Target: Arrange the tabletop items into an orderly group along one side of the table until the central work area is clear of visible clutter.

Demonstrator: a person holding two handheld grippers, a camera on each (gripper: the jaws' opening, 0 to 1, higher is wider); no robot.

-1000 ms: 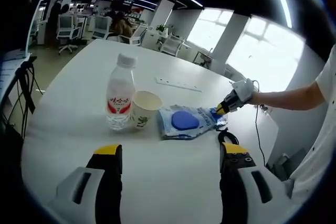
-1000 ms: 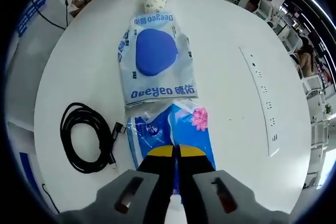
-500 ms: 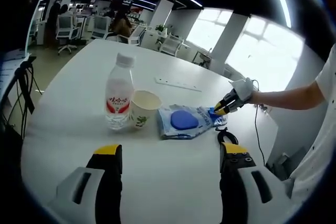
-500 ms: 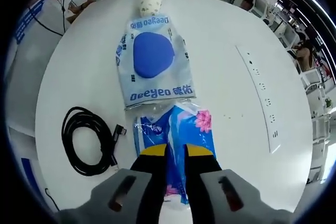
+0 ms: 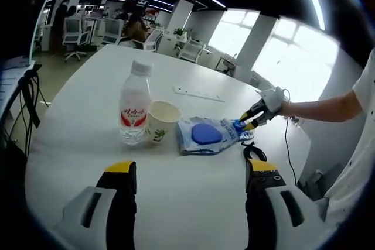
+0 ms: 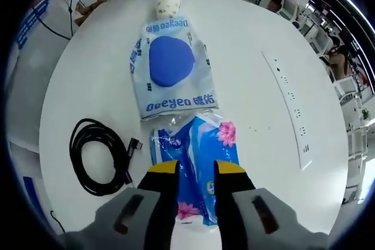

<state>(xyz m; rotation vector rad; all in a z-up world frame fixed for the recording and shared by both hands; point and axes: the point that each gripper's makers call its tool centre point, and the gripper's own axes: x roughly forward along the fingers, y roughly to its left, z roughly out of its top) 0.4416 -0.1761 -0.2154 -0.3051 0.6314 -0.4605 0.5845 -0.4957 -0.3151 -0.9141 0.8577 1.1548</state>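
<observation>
since a second ago the right tool (image 6: 196,167) has let go of the blue tissue pack (image 6: 196,174): its yellow-tipped jaws were pinched together over the pack's near end and now they stand apart, one on each side of it, with the pack lying flat on the white table (image 6: 258,68) between and just ahead of them. nothing else on the table looks shifted.

straight ahead of the right tool, just past the tissue pack and touching or nearly touching its far edge, is the pale wipes pack (image 6: 171,68) with the blue oval on it. beyond that, further out along the same line, stands the paper cup (image 6: 168,1), upright, and a bottle sits right behind it, mostly cut off. to the left of the tool's jaws there's a coiled black cable (image 6: 98,155), apart from the packs. off to the right, well apart, a white power strip (image 6: 292,109) lies flat on the table.

in the left gripper view the left tool (image 5: 190,171) has its jaws wide apart with nothing between them, hanging over bare table. ahead of it stand the water bottle (image 5: 134,109) and the cup (image 5: 160,121) just beside each other, with the wipes pack (image 5: 206,136) right next to the cup. further right the right tool (image 5: 246,122) shows with its tips spread over the tissue pack's (image 5: 239,126) end, a person's forearm (image 5: 322,108) behind it.
</observation>
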